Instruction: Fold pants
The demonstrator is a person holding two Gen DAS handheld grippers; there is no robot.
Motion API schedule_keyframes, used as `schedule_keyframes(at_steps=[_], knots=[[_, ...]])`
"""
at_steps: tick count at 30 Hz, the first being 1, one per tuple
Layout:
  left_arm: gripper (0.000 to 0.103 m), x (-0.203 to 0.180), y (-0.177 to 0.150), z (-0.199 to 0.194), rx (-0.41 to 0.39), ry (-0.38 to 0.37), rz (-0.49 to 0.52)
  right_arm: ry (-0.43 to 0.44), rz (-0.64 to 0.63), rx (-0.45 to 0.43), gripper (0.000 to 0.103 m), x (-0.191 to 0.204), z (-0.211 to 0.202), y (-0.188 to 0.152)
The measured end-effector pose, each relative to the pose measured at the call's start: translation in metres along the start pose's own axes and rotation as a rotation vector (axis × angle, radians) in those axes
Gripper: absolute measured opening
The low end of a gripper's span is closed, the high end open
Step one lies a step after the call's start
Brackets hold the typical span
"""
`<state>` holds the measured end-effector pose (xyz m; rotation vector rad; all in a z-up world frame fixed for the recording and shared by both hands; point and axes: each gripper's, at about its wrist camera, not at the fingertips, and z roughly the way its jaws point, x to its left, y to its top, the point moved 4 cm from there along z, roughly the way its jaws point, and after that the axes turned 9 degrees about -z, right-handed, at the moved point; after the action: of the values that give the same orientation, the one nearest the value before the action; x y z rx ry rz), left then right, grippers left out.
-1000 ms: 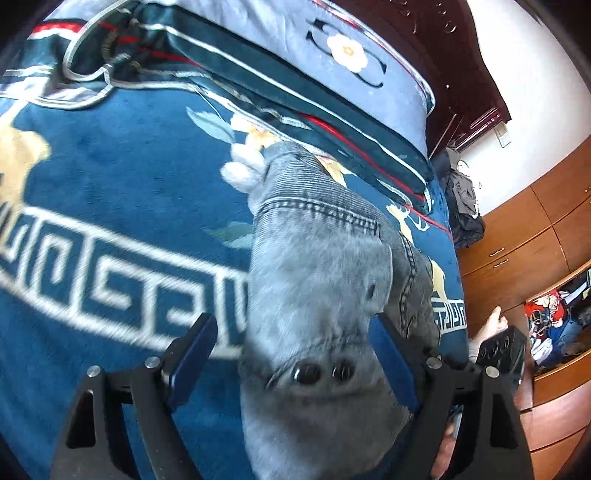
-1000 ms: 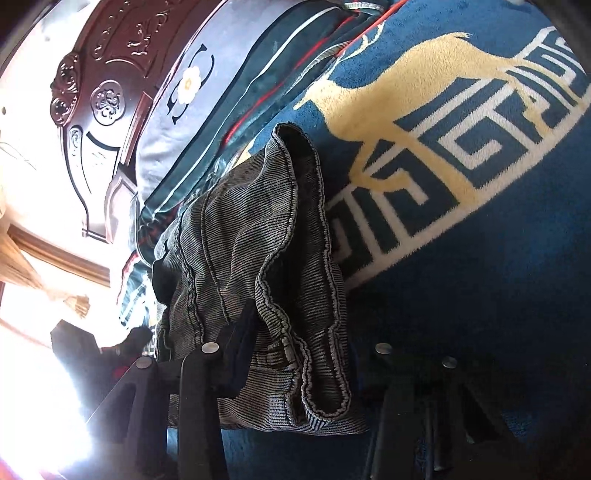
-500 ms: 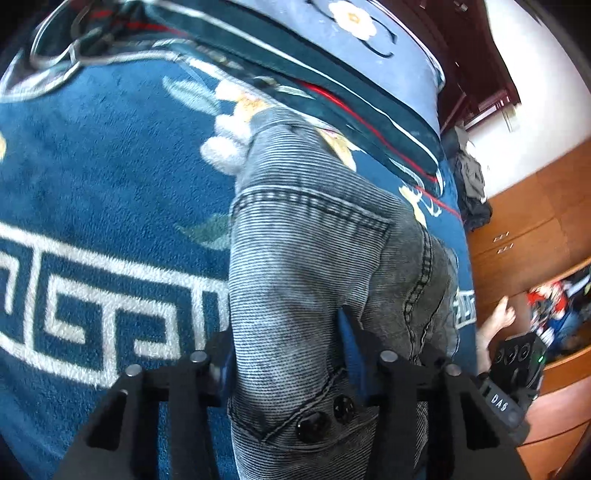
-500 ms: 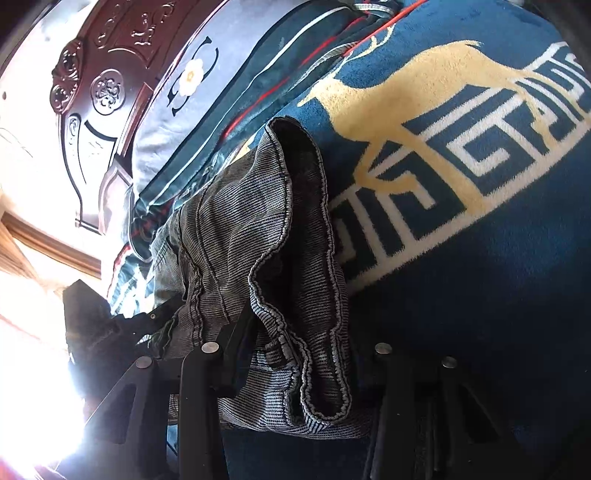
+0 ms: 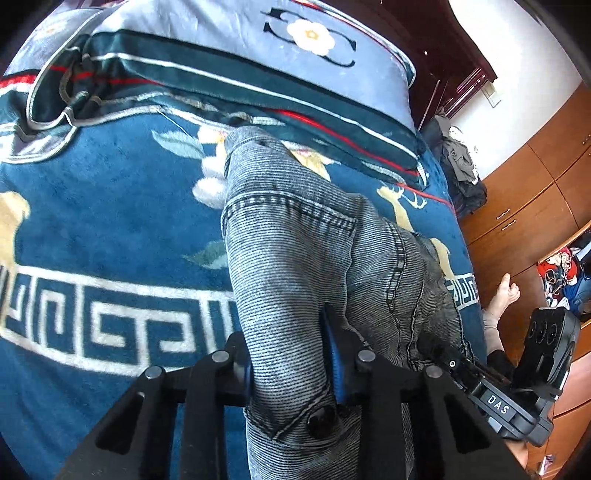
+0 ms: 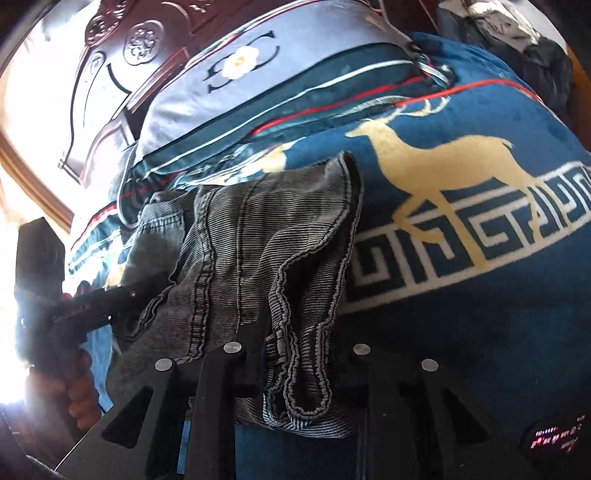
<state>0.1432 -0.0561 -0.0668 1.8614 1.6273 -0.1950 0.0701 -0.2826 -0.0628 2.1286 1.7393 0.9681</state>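
The grey striped denim pants (image 5: pixel 295 236) lie bunched on a blue blanket (image 5: pixel 92 206) with gold deer and a white key border. My left gripper (image 5: pixel 288 354) is shut on the waistband end, by the two dark buttons (image 5: pixel 321 419). In the right wrist view my right gripper (image 6: pixel 299 354) is shut on the pants (image 6: pixel 258 236) at the stitched hem edge, which is lifted off the blanket (image 6: pixel 480 314). Each gripper shows in the other's view: the right one (image 5: pixel 491 391) at the lower right, the left one (image 6: pixel 88 306) at the left.
A light blue pillow with a flower (image 5: pixel 310 33) and a dark striped quilt (image 5: pixel 221 88) lie beyond the pants. A carved dark headboard (image 6: pixel 110 66) stands behind them. Wooden wardrobe drawers (image 5: pixel 524 214) and dark clothes (image 5: pixel 458 162) are past the bed's far side.
My left gripper went from wide open to shut on the waistband. My right gripper closed on the hem edge. Both ends of the pants have risen off the blanket.
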Motion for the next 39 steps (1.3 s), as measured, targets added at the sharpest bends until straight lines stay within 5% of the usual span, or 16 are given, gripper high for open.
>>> schedule_keyframes(at_steps=[9, 20, 31, 39], knots=[[0.032, 0.02, 0.014, -0.04, -0.062, 0.003, -0.013, 0.005, -0.099, -0.032, 0.022, 0.046, -0.009, 0.013], [0.032, 0.067, 0.07, -0.069, -0.135, 0.08, -0.029, 0.082, -0.17, -0.011, 0.022, 0.107, 0.035, 0.056], [0.033, 0.118, 0.121, -0.055, -0.146, 0.13, -0.052, 0.096, -0.196, 0.015, 0.022, 0.134, 0.1, 0.096], [0.042, 0.157, 0.118, -0.019, -0.109, 0.13, -0.108, 0.065, -0.206, 0.089, 0.025, 0.129, 0.148, 0.082]])
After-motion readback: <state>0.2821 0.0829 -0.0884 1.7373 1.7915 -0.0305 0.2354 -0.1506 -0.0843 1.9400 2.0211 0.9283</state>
